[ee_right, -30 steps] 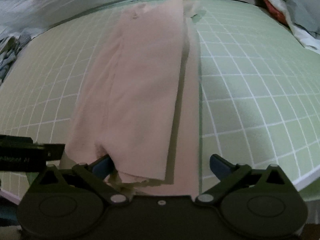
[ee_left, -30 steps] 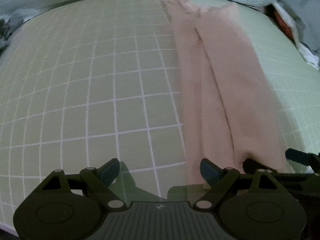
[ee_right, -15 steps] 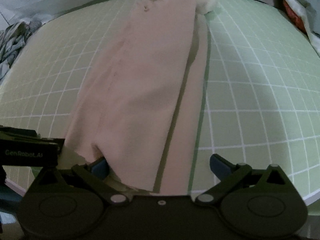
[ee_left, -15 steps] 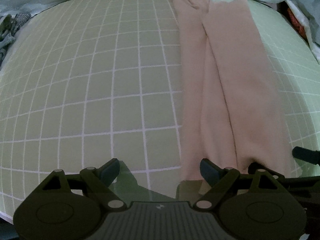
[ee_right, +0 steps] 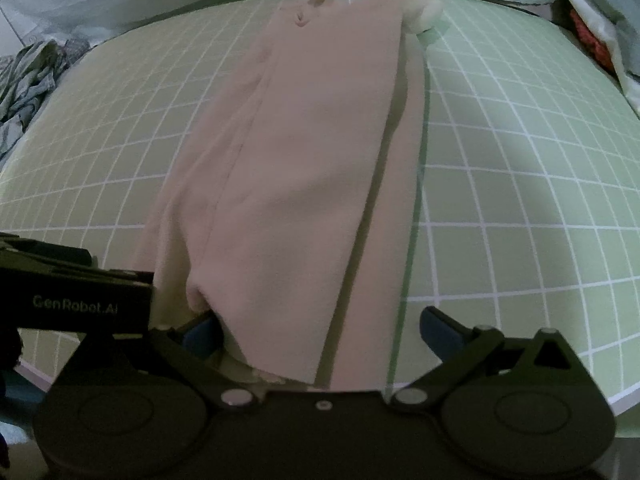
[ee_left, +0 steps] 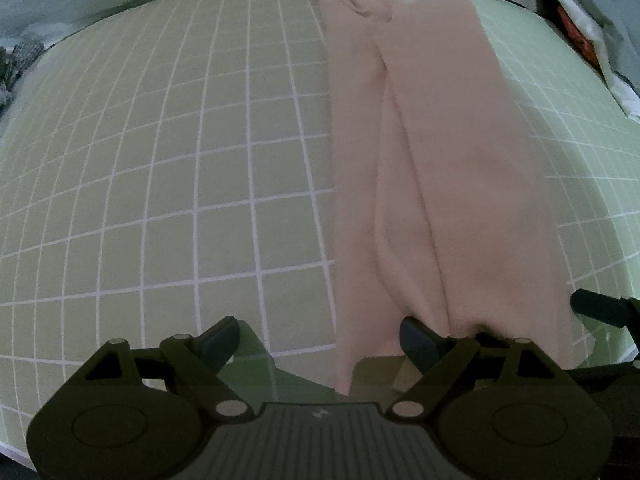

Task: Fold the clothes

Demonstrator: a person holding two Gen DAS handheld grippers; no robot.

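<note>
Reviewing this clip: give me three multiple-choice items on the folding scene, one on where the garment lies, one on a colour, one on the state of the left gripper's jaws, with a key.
1. In the left wrist view, where does the pink garment lie on the mat?
A. In the right half
B. In the left half
C. Off the mat

2. What colour are the mat's grid lines?
A. Black
B. White
C. Red

3. How do the jaws of the left gripper stand?
A. Shut on the garment
B. Shut on nothing
C. Wide open

Key: 1 A, the cloth runs up the right half, with bare mat to its left. 2 B, pale lines cross the green surface. 3 C, a broad gap shows between the fingers, and only the right one meets the cloth's near edge.
</note>
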